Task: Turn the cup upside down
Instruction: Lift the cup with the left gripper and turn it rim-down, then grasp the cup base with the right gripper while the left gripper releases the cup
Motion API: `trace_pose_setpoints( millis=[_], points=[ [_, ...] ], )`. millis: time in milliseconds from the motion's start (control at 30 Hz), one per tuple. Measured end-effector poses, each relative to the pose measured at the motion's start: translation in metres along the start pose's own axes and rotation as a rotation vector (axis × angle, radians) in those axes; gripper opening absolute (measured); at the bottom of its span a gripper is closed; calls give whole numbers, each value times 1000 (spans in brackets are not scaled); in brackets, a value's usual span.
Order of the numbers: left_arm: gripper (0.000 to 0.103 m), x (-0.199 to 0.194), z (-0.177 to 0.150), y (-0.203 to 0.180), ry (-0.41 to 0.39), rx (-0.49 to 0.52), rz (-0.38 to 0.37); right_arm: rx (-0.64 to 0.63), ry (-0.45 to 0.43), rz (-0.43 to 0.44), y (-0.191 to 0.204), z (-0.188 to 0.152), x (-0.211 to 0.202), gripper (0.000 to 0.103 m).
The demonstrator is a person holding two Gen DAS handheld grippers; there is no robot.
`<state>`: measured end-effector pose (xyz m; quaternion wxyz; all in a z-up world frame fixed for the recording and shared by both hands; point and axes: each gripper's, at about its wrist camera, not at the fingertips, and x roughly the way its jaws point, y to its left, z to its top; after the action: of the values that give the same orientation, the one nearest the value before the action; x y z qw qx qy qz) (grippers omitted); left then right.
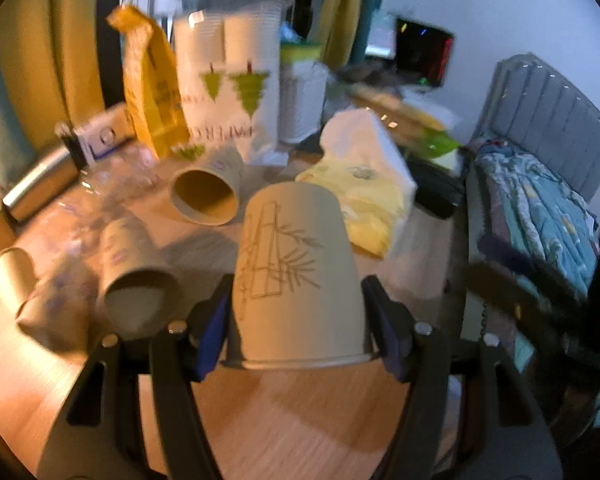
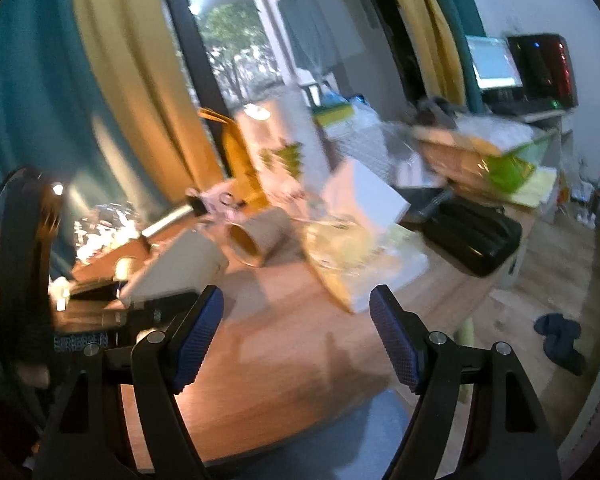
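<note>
In the left wrist view a grey paper cup with a bamboo drawing (image 1: 296, 272) stands upside down, rim at the bottom, between the blue pads of my left gripper (image 1: 300, 320). The pads press its sides just above the wooden table (image 1: 292, 412). Other paper cups lie on their sides: one with its mouth toward me (image 1: 206, 196), another at the left (image 1: 138, 276). My right gripper (image 2: 296, 336) is open and empty above the table. In the right wrist view the held cup (image 2: 180, 268) and a lying cup (image 2: 256, 240) show blurred.
A white bag printed with green trees (image 1: 232, 84) and a yellow bag (image 1: 150, 80) stand at the back. A white box with yellow cloth (image 1: 364, 176) lies right of the cups. A steel bottle (image 1: 40, 180) lies at left. A bed (image 1: 540, 200) is at right.
</note>
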<state>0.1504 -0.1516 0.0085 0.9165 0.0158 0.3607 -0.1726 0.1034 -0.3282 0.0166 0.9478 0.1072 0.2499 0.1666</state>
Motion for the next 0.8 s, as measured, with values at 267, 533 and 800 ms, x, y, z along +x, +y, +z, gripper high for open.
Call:
trace_pose_setpoints(
  millis=[267, 533, 800],
  points=[
    [64, -71, -57, 18, -213, 69, 32, -24, 10, 159, 68, -5, -11, 78],
    [64, -109, -94, 30, -363, 135, -41, 28, 101, 366, 115, -5, -2, 78],
    [64, -133, -110, 36, -486, 159, -53, 51, 172, 467, 136, -1, 7, 78]
  ],
)
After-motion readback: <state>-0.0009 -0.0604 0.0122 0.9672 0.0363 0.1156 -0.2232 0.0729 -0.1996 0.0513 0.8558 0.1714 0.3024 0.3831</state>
